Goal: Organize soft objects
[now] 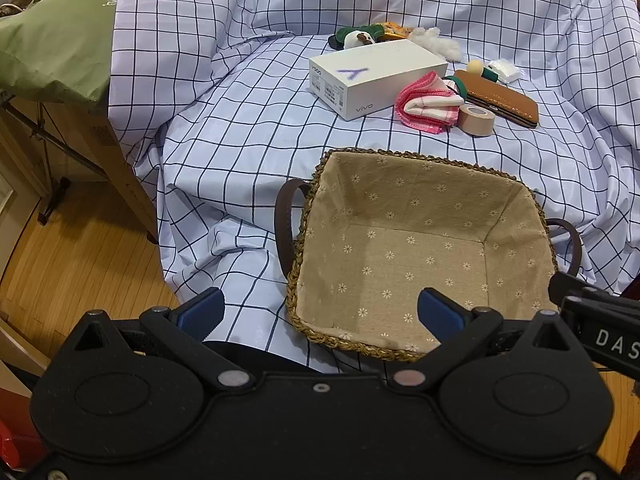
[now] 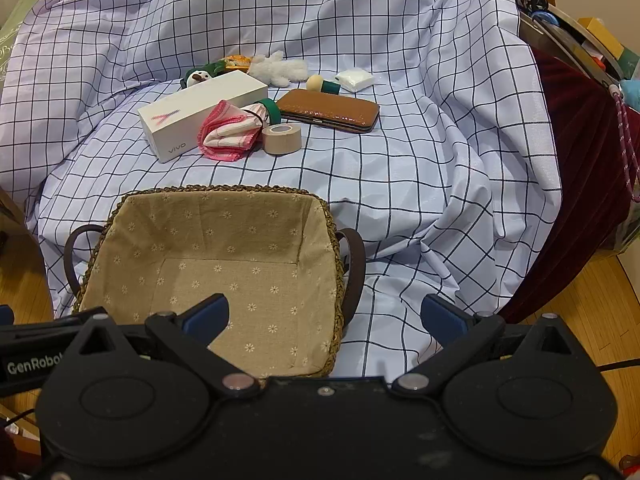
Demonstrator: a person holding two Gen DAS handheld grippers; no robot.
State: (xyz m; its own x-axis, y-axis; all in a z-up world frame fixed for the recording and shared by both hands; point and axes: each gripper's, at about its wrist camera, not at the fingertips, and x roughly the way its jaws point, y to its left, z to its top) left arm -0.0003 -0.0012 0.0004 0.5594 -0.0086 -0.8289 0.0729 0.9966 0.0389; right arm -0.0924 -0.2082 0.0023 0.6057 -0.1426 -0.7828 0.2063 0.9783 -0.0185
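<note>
A woven basket (image 1: 308, 216) (image 2: 332, 236) with a flowered cloth lining sits empty on the checked sheet, close in front of both grippers. Beyond it lie a folded pink cloth (image 1: 426, 102) (image 2: 228, 134), a white fluffy toy (image 1: 438, 42) (image 2: 280, 67), a green and white plush (image 1: 356, 37) (image 2: 200, 74) and a small white pad (image 1: 505, 70) (image 2: 355, 79). My left gripper (image 1: 320, 312) is open over the basket's near left edge. My right gripper (image 2: 325, 316) is open at the basket's near right corner. Neither holds anything.
A white phone box (image 1: 376, 72) (image 2: 200, 112), a brown case (image 1: 500, 98) (image 2: 330, 110), a tape roll (image 1: 476, 120) (image 2: 281, 139) and a green-based stopper (image 2: 324, 85) lie among the soft things. A green cushion (image 1: 56, 40) is at left, dark red fabric (image 2: 580, 152) at right, wooden floor below.
</note>
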